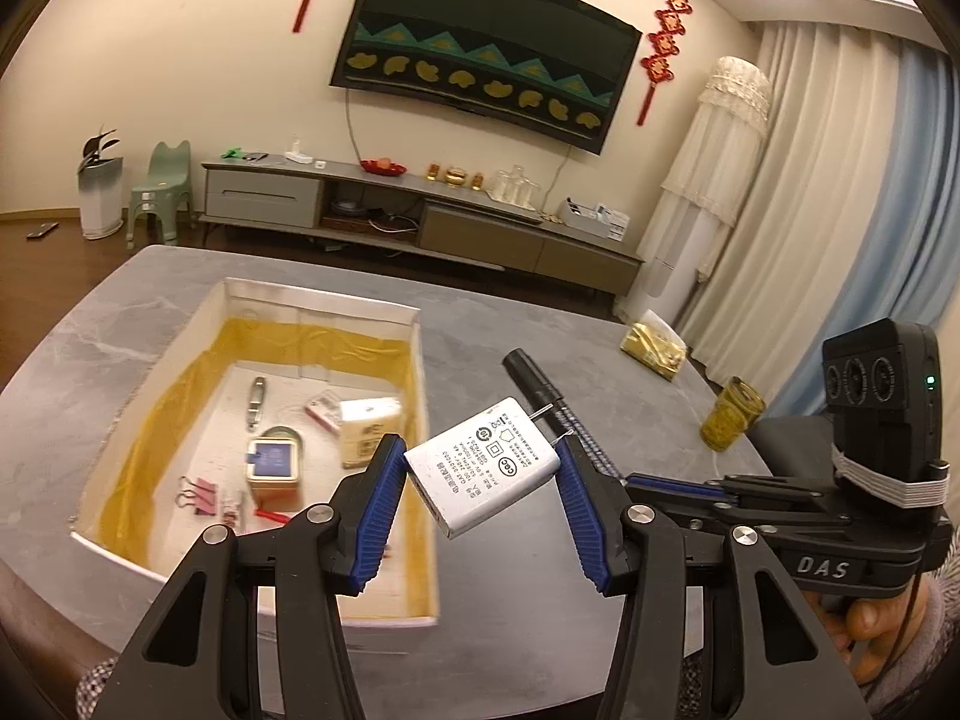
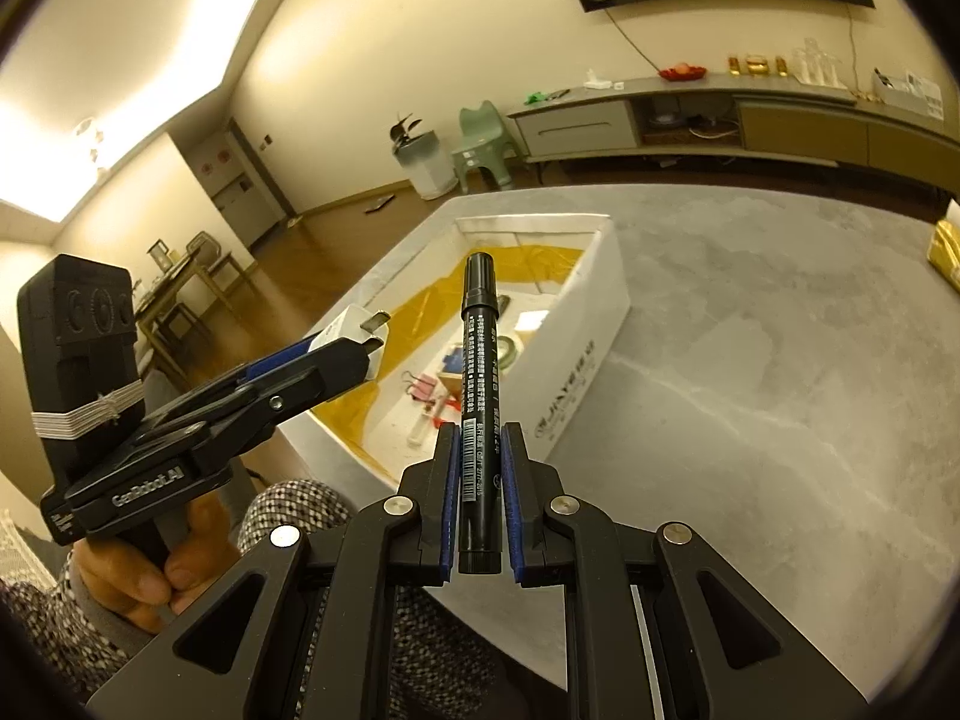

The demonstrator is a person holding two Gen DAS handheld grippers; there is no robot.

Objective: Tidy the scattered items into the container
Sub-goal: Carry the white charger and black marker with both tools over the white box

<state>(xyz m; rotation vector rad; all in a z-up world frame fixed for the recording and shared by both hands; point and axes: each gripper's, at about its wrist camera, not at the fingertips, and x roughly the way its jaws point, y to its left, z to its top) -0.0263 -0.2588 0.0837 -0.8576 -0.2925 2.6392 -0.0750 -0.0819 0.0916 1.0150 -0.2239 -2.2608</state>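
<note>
My left gripper [image 1: 480, 468] is shut on a white plug-in charger [image 1: 486, 468], held in the air just right of the white box's [image 1: 420, 360] right wall. The charger [image 2: 354, 330] shows again in the right wrist view, above the box's near left side. My right gripper [image 2: 480, 450] is shut on a black marker pen [image 2: 477, 396], pointing over the box [image 2: 594, 324]. The marker's cap [image 1: 531, 375] shows behind the charger in the left wrist view. The box has a yellow lining and holds a square tin [image 1: 273, 468], a pink binder clip [image 1: 201, 495], a tissue pack [image 1: 366, 426] and other small items.
On the grey marble table [image 2: 750, 360] stand a gold packet [image 1: 654, 351] and a glass jar [image 1: 732, 414] at the far right. A TV cabinet [image 1: 420, 210], a green stool and a white bin stand beyond. A hand [image 2: 138, 576] holds the left gripper.
</note>
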